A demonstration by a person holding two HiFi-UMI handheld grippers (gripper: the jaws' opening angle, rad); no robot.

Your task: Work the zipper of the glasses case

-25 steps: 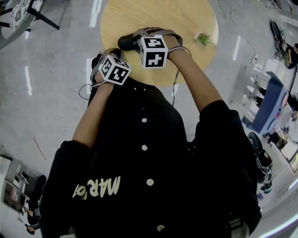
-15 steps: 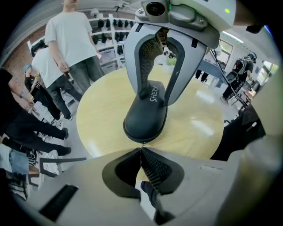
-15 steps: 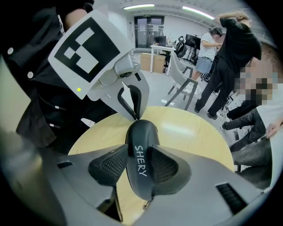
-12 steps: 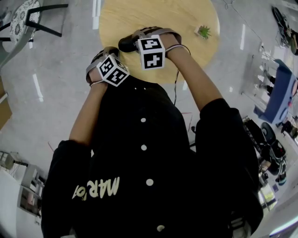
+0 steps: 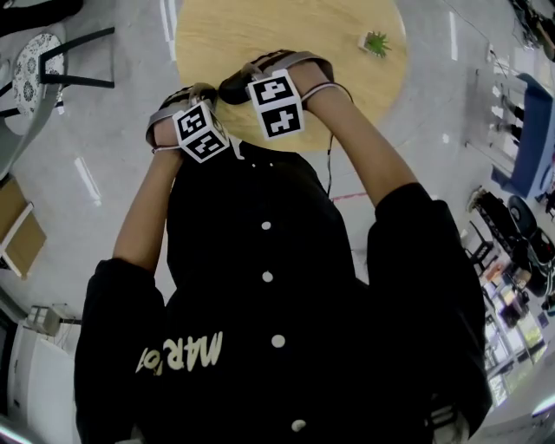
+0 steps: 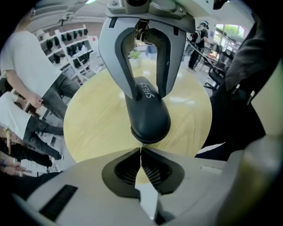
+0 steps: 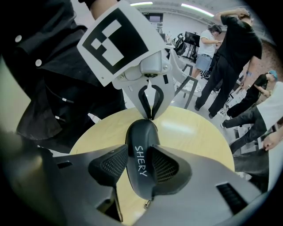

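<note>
A black glasses case (image 5: 231,81) lettered SHERY is held above the round wooden table (image 5: 286,26). My right gripper (image 5: 264,68) clamps the case (image 7: 140,170) across its middle, one pad on each side. My left gripper (image 5: 211,89) is shut at the case's near end (image 6: 149,119), its pads (image 6: 152,170) pressed together on a thin zipper pull that sticks out of the case's tip. In the right gripper view the left gripper (image 7: 150,115) pinches at the far tip of the case, and a small metal tab (image 7: 147,204) hangs from the near end.
A small potted plant (image 5: 375,42) stands near the table's far right edge. A black chair (image 5: 61,61) is on the floor to the left. Several people (image 7: 230,57) stand beyond the table. The holder's black shirt (image 5: 269,286) fills the lower head view.
My left gripper has shifted a little to the left and rolled about its own axis, still shut at the case's end. The right gripper and the case have stayed put.
</note>
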